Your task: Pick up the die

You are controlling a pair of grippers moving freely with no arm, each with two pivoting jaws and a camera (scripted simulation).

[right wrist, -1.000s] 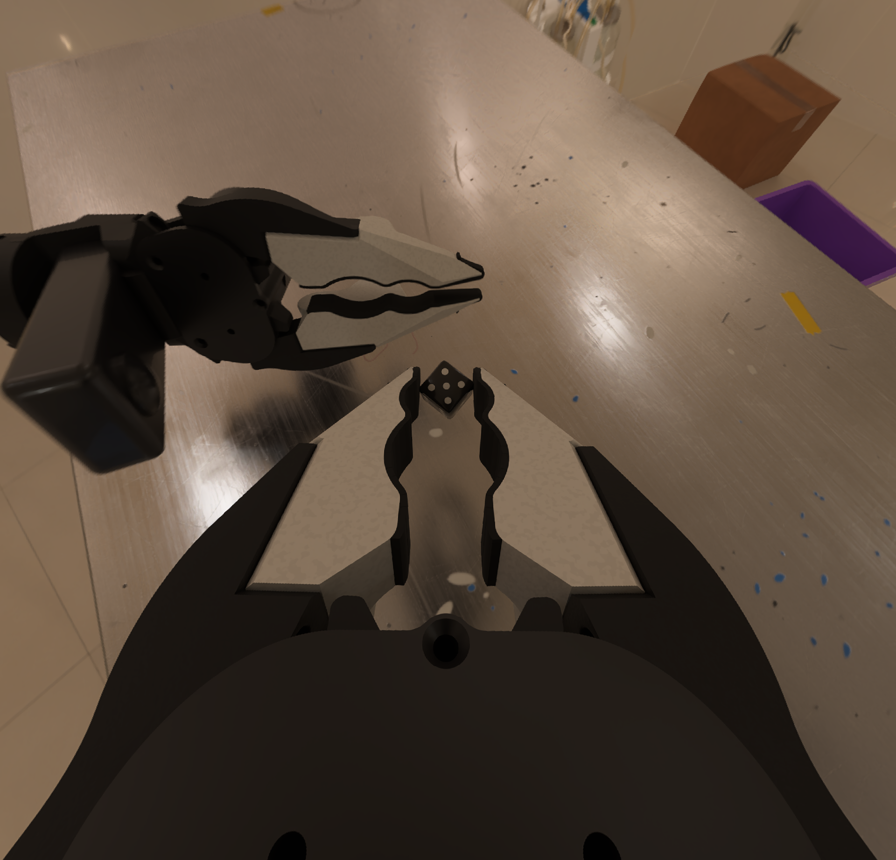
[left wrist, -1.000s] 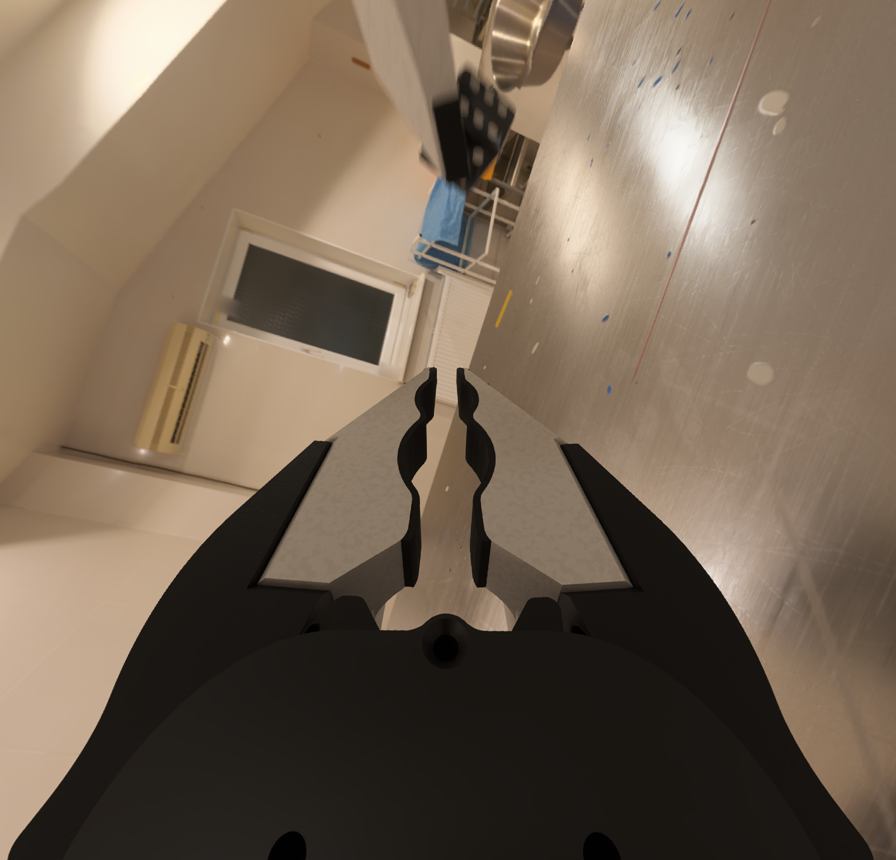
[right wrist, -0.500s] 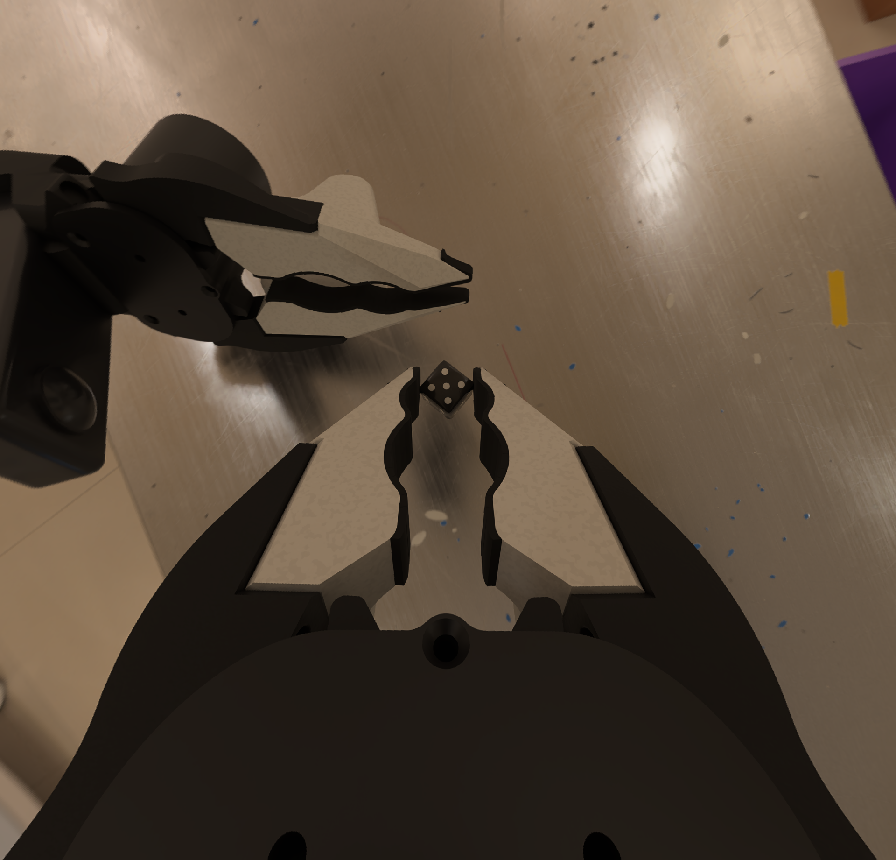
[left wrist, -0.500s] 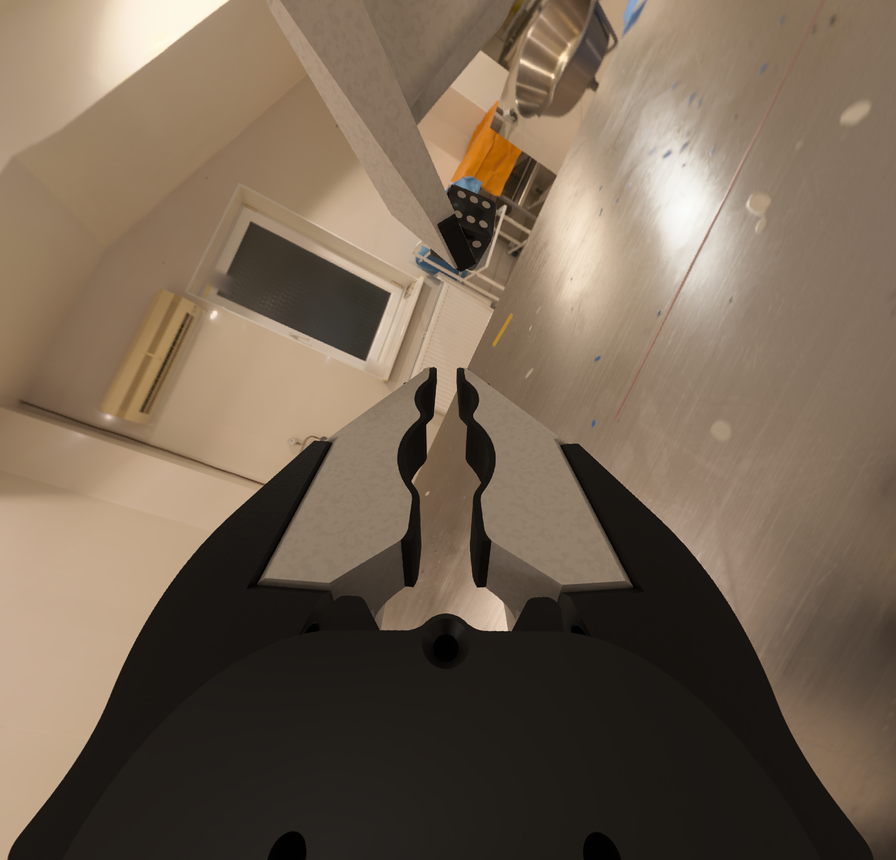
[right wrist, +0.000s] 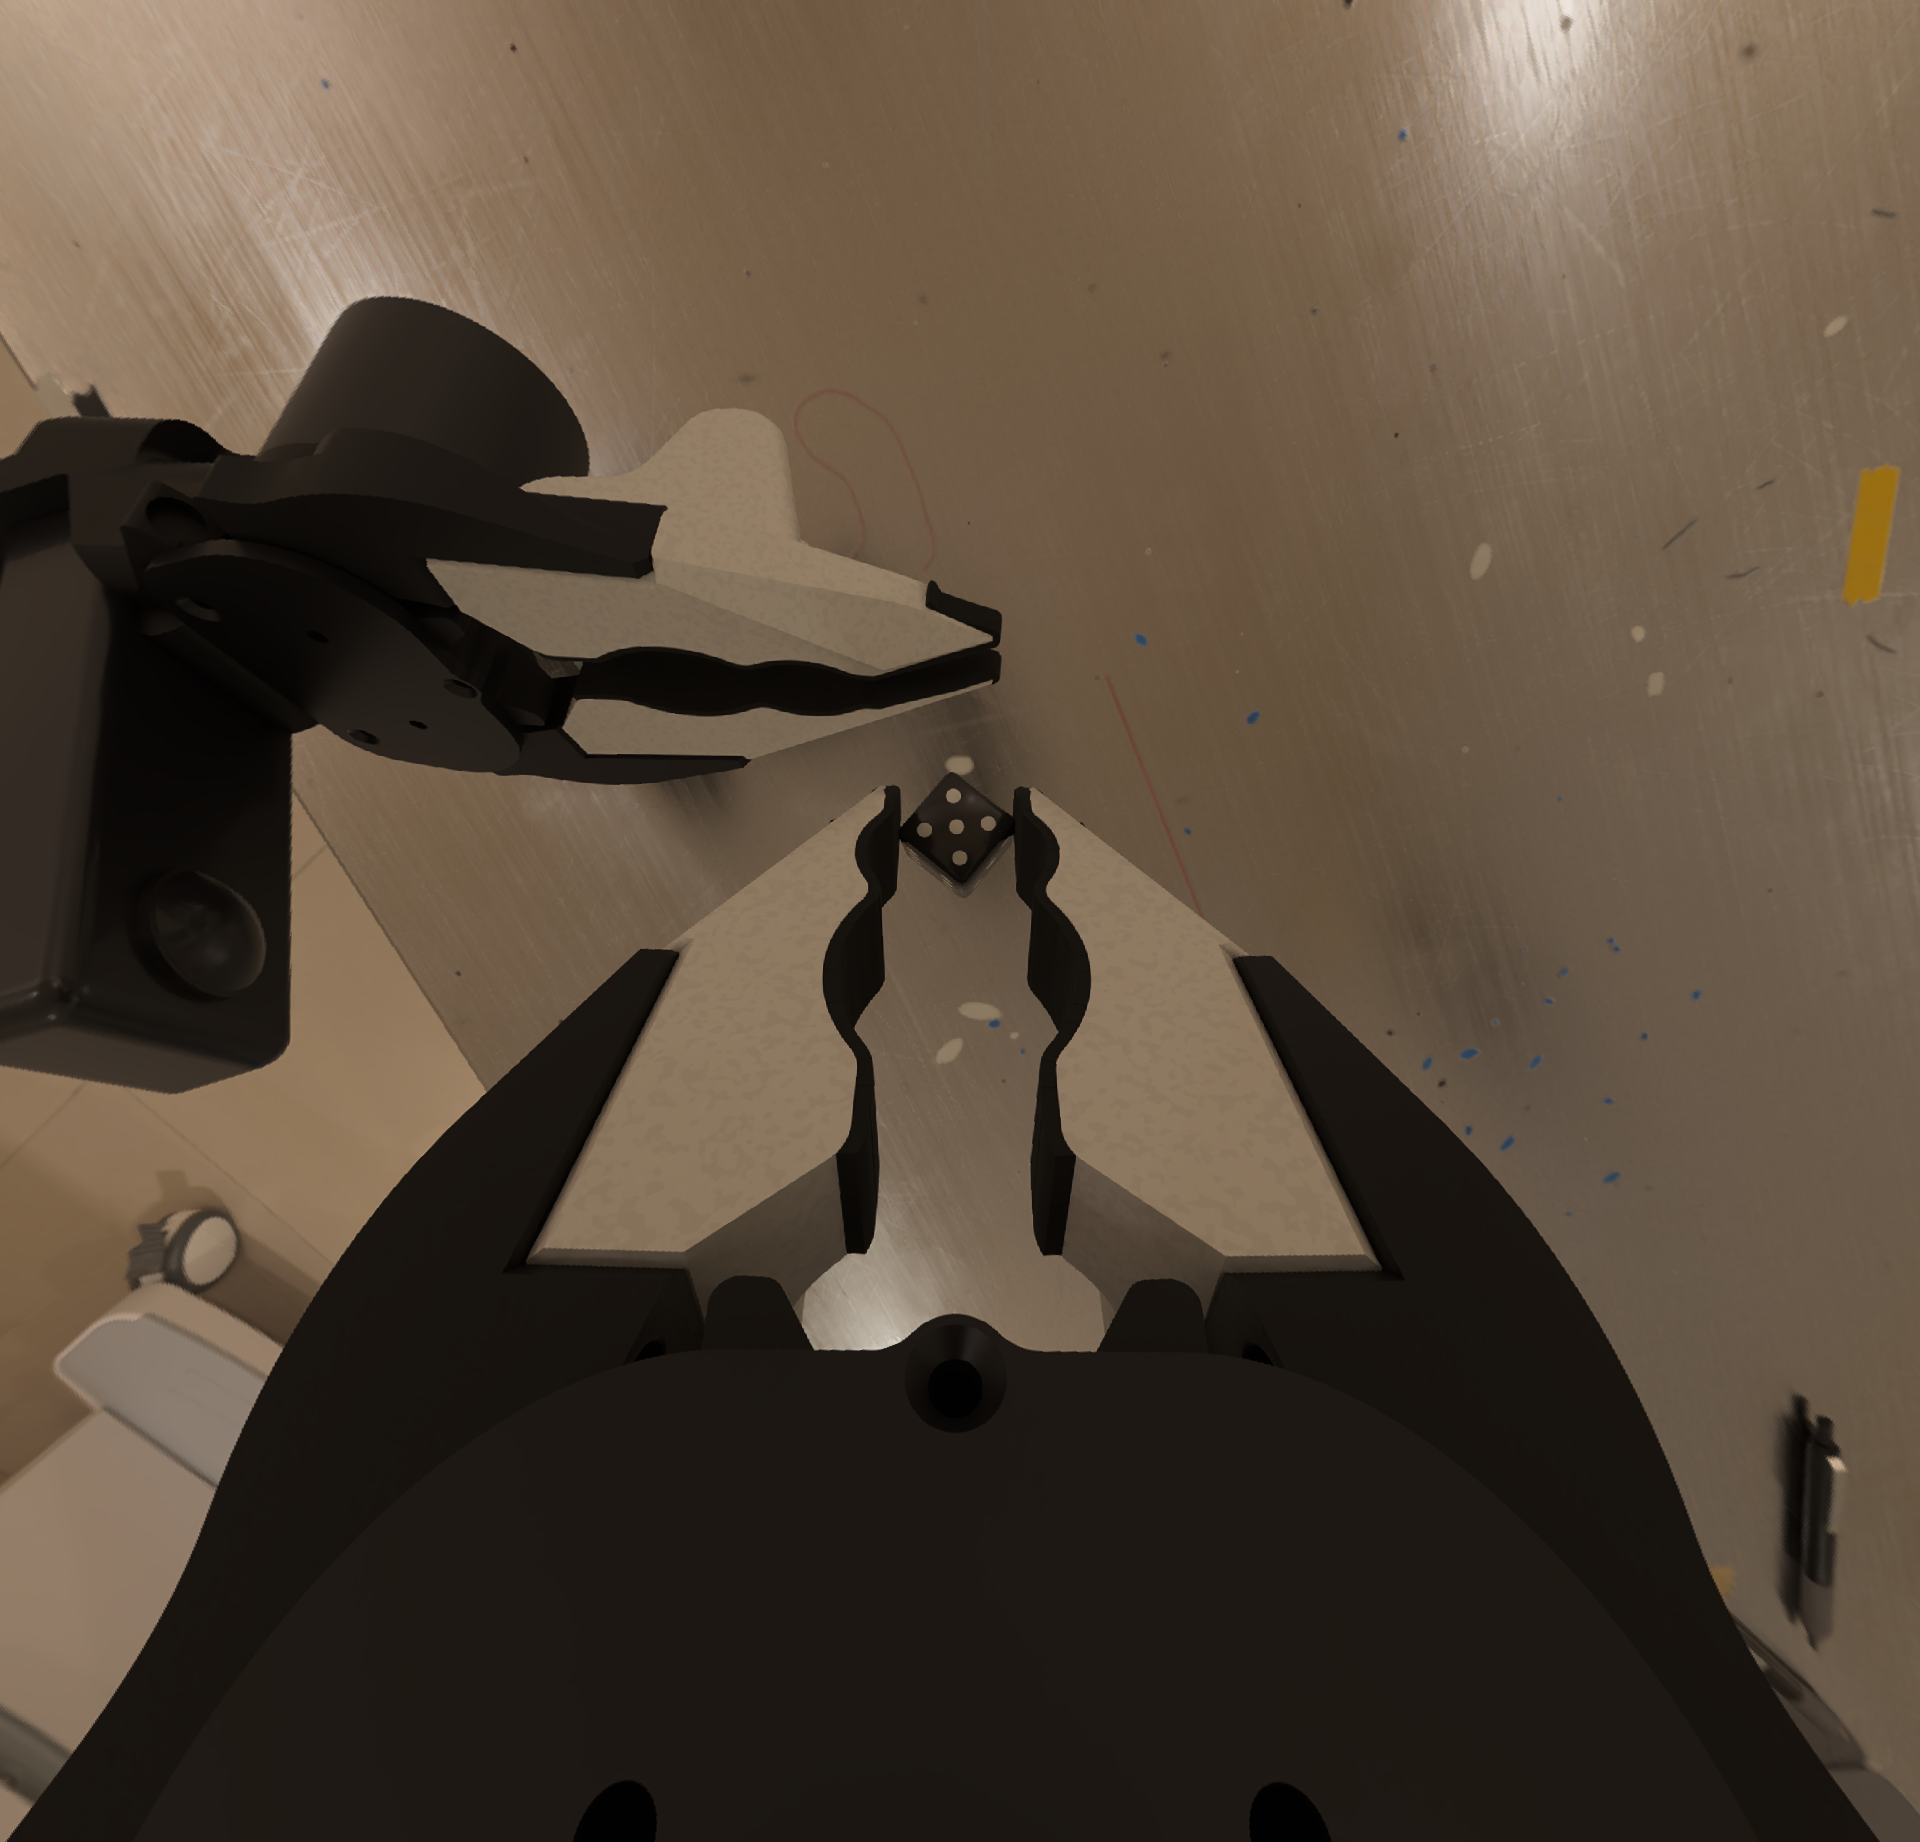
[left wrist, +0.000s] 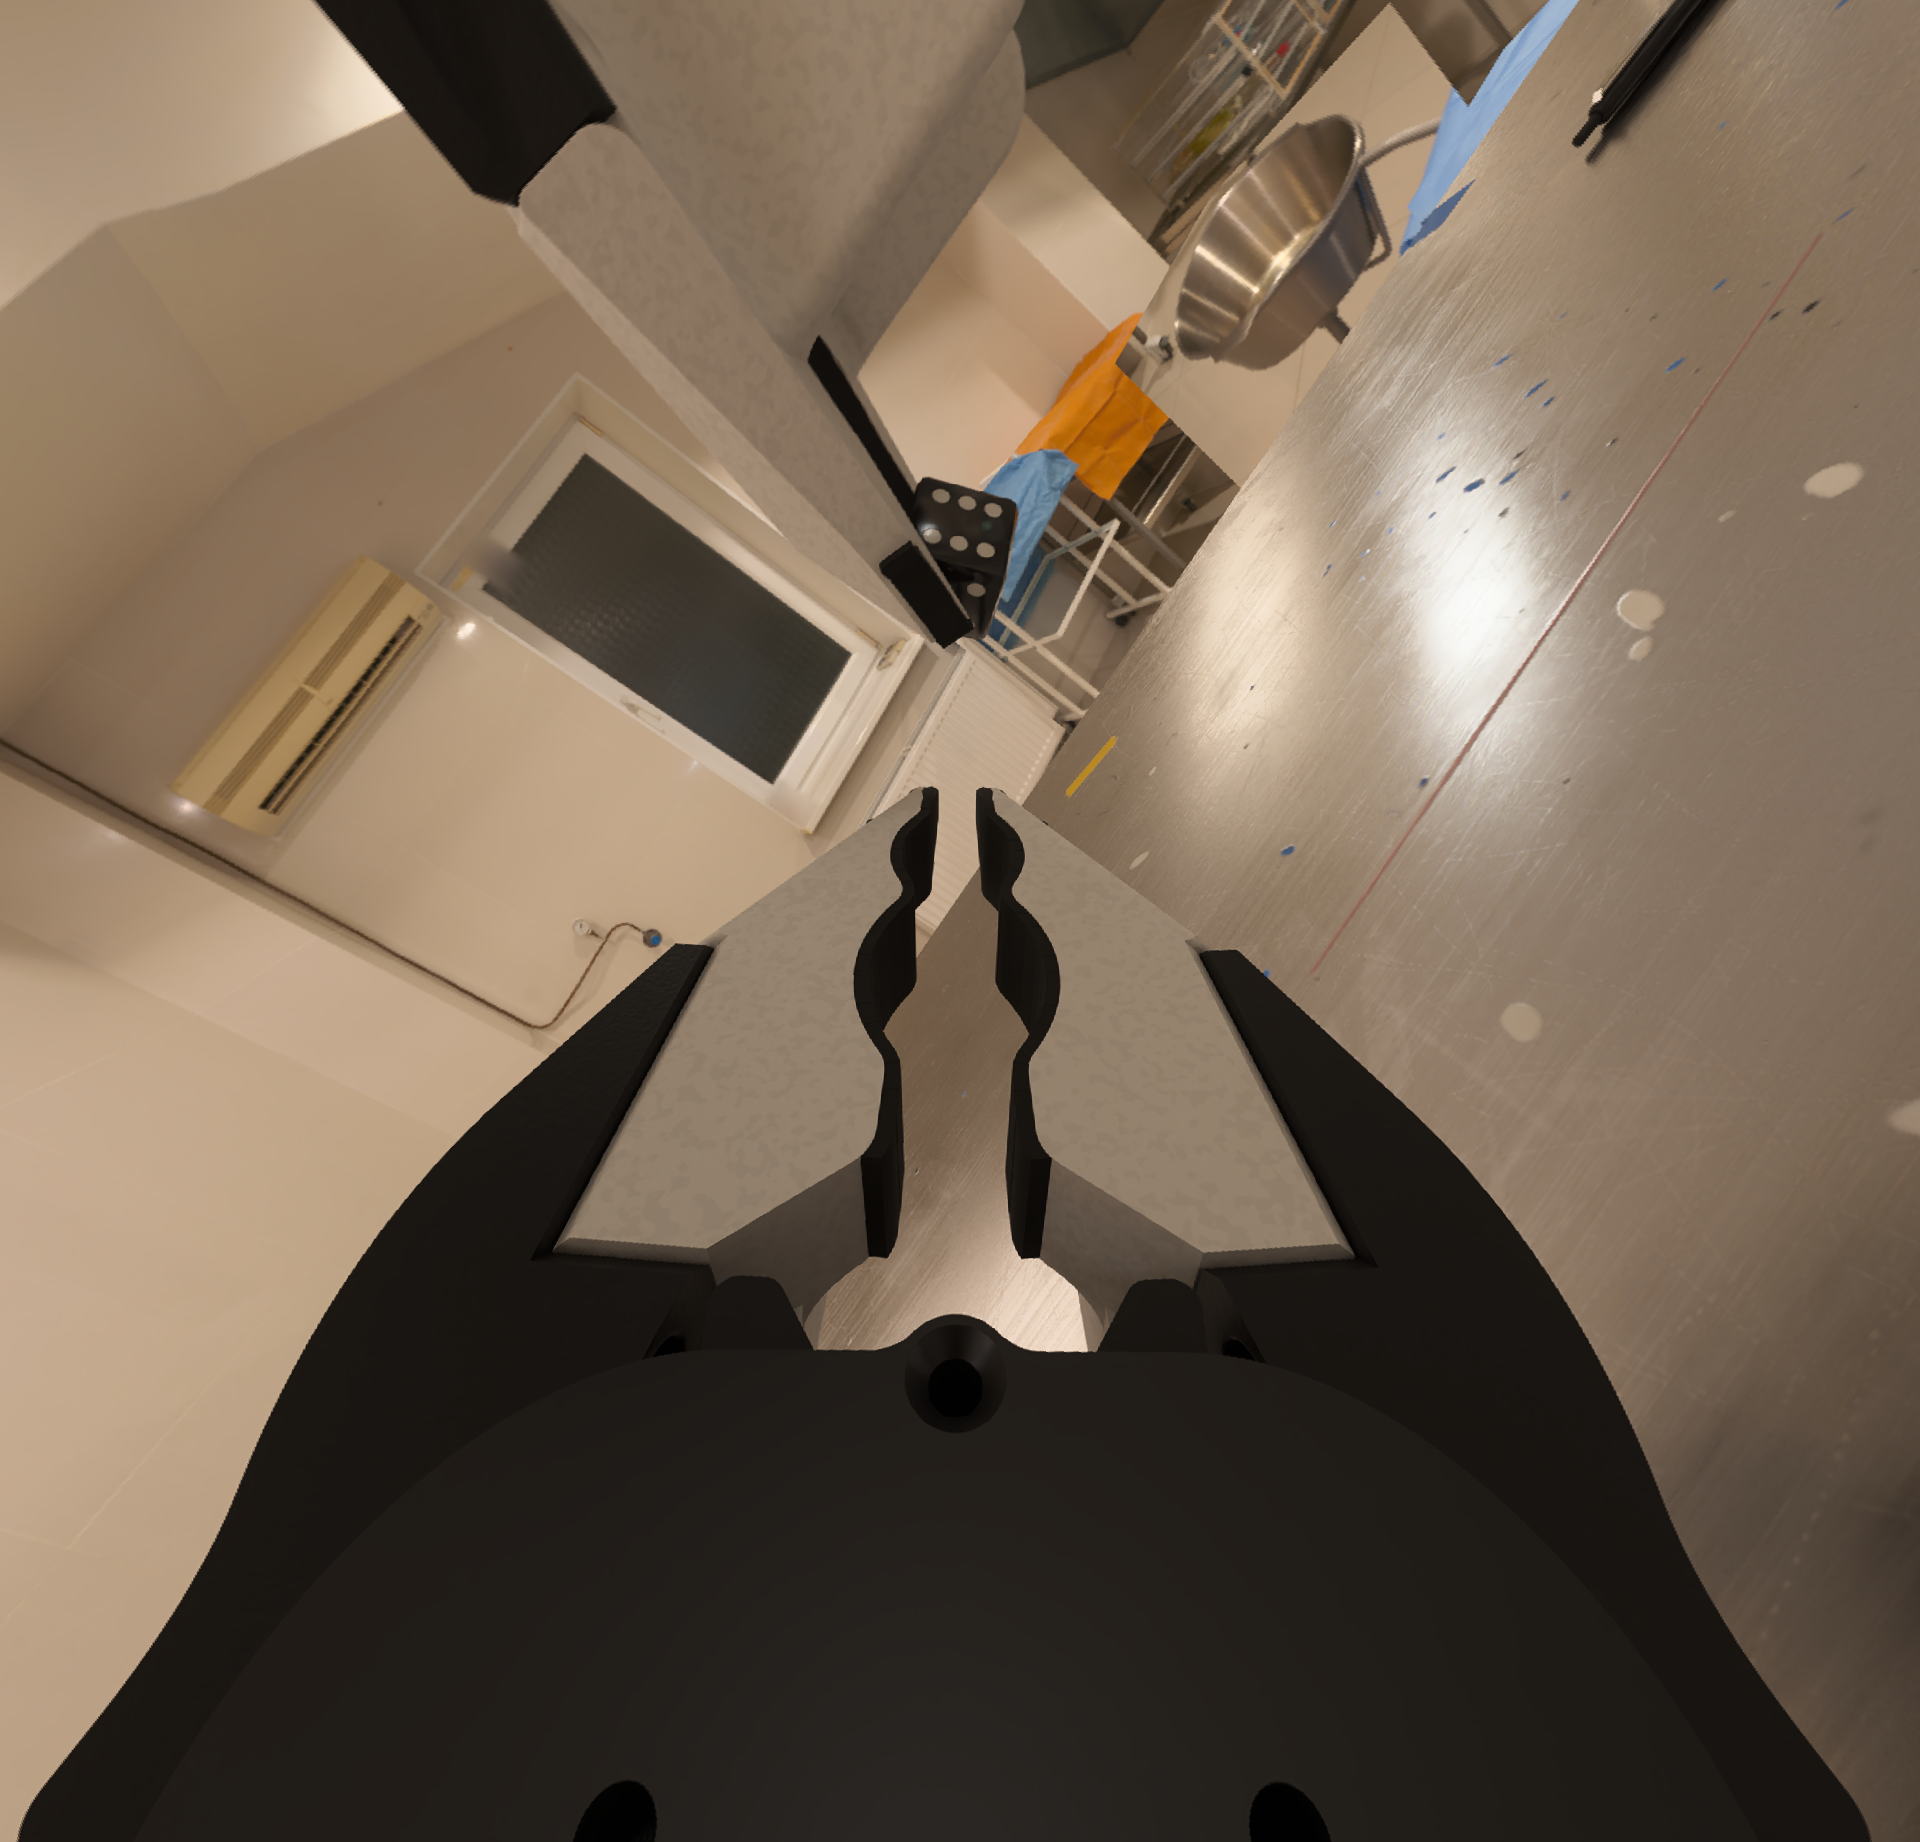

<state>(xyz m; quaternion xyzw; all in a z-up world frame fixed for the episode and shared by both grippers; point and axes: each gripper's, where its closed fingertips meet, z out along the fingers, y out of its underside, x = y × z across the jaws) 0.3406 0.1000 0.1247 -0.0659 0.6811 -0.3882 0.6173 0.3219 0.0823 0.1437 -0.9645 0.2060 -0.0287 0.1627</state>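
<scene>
The die [right wrist: 954, 829] is small and black with white pips. My right gripper [right wrist: 954, 821] is shut on it at the fingertips and holds it above the metal table [right wrist: 1299, 338]. In the left wrist view the die [left wrist: 961, 537] shows at the tip of the right gripper's grey finger [left wrist: 727, 265], which reaches in from the upper left. My left gripper [left wrist: 956, 805] is shut and empty, rolled on its side next to the table [left wrist: 1558, 857]. It also shows in the right wrist view [right wrist: 982, 649], left of and beyond the die.
A black pen [right wrist: 1816, 1522] lies on the table at the lower right, and a yellow tape strip [right wrist: 1870, 551] at the right. A steel bowl [left wrist: 1273, 254], blue sheet [left wrist: 1496, 109] and racks with cloths [left wrist: 1091, 442] stand past the table's far end.
My right gripper has risen with the die and tilted to look more steeply down at the table. The die has drifted lower in the left wrist view. My left gripper stays shut.
</scene>
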